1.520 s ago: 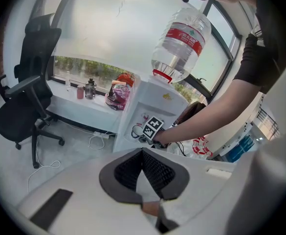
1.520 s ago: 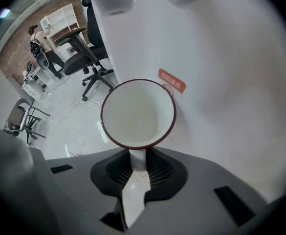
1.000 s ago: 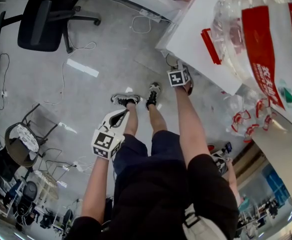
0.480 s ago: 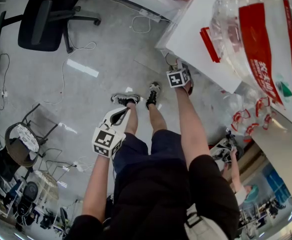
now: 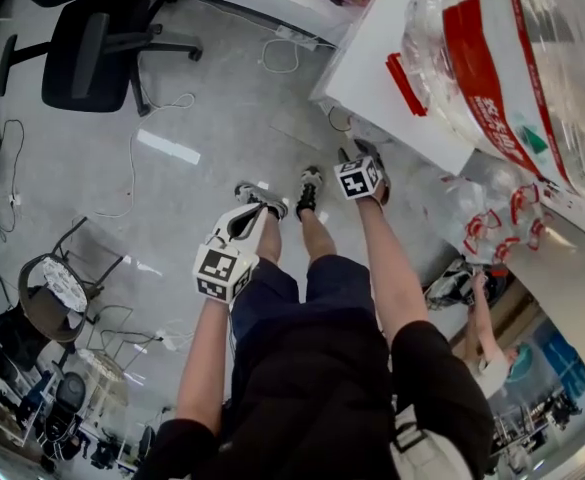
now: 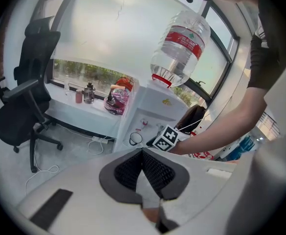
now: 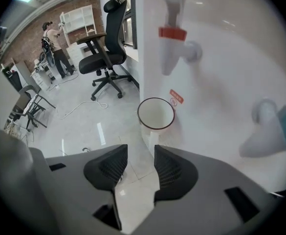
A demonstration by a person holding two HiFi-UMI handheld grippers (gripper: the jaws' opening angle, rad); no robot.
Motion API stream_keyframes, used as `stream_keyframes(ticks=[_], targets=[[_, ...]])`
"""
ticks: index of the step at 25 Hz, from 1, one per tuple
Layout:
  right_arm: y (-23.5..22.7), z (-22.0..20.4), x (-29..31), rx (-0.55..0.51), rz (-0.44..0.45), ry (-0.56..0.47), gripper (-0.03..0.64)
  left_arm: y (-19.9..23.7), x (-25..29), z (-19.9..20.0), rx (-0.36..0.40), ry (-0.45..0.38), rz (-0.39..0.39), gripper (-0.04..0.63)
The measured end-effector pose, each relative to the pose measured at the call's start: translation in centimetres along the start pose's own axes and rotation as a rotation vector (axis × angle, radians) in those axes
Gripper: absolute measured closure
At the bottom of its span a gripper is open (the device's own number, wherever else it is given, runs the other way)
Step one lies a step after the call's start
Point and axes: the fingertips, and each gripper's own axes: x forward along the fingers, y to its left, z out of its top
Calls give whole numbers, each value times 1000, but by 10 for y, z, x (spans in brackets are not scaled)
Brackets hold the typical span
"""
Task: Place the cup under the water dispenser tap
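The right gripper [image 7: 141, 153] is opening its jaws, which are standing wide apart with nothing between them. The cup [image 7: 156, 114] is sitting just beyond their tips, untouched, against the dispenser [image 7: 221, 97]. The red tap [image 7: 171, 48] is farther ahead, above the cup. The left gripper [image 6: 143, 153] is hovering with its jaws pressed together, empty. Well ahead of it the bottle [image 6: 180, 45] is sitting atop the dispenser.
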Motion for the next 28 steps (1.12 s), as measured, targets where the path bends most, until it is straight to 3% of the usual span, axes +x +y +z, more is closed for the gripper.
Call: stream_keyframes(ticks=[6, 13, 17, 23, 28], targets=[[30, -18, -42, -24, 84, -17, 471, -12, 2, 16, 11, -26, -20, 598], [49, -4, -101, 3, 200, -90, 614, -30, 6, 20, 62, -16, -76, 598], [59, 9, -136, 39, 261, -149, 621, -42, 1, 24, 89, -8, -99, 598], [74, 13, -180, 62, 273, -166, 621, -59, -4, 29, 143, 4, -145, 598], [82, 13, -227, 103, 224, -234, 621, -75, -14, 35, 212, 18, -217, 598]])
